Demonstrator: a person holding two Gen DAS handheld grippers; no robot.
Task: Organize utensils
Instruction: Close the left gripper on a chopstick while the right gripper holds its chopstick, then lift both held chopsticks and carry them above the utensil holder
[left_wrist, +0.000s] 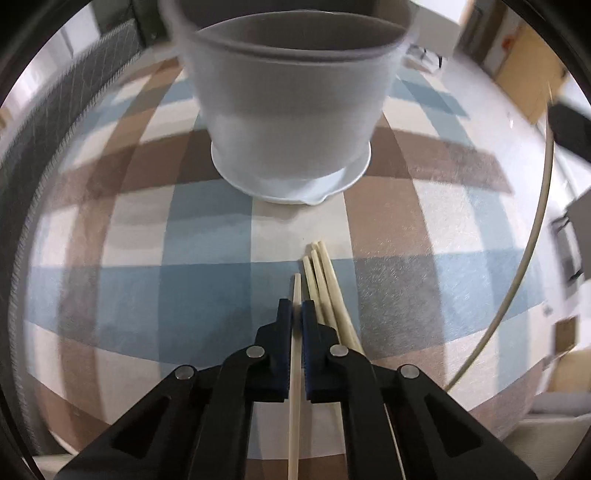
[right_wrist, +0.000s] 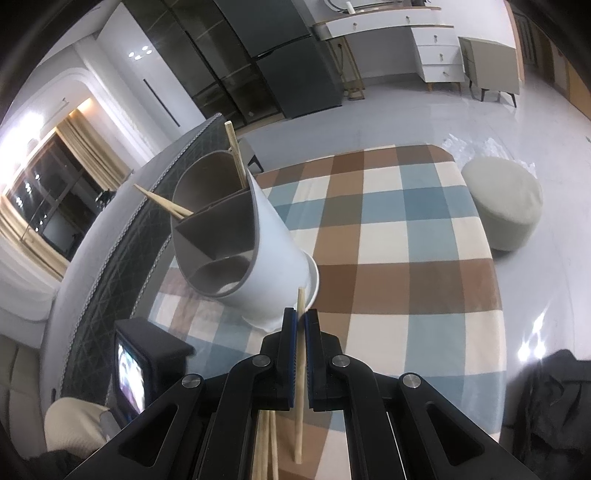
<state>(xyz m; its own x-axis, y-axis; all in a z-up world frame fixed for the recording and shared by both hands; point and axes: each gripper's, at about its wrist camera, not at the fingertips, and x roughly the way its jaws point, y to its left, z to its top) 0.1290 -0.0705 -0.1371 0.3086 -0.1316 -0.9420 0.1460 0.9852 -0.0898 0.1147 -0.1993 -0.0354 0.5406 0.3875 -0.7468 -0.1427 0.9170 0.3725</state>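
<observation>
In the left wrist view my left gripper (left_wrist: 296, 308) is shut on a single pale wooden chopstick (left_wrist: 295, 369), just above the checked cloth. Several more chopsticks (left_wrist: 325, 288) lie on the cloth right beside its right finger. The white utensil holder (left_wrist: 291, 110) stands a short way ahead on its saucer-like base. In the right wrist view my right gripper (right_wrist: 301, 314) is shut on another chopstick (right_wrist: 300, 369), close to the base of the holder (right_wrist: 273, 266). The holder has grey dividers, and chopsticks (right_wrist: 236, 155) stick out of two far compartments. Loose chopsticks (right_wrist: 267, 443) show under the gripper.
A blue, brown and cream checked cloth (right_wrist: 406, 240) covers the table. A small black device with a lit screen (right_wrist: 133, 369) stands left of the right gripper. A grey quilted edge (right_wrist: 122, 240) runs along the left. A round stool (right_wrist: 502, 206) sits on the floor beyond; a thin cable (left_wrist: 532, 258) curves at right.
</observation>
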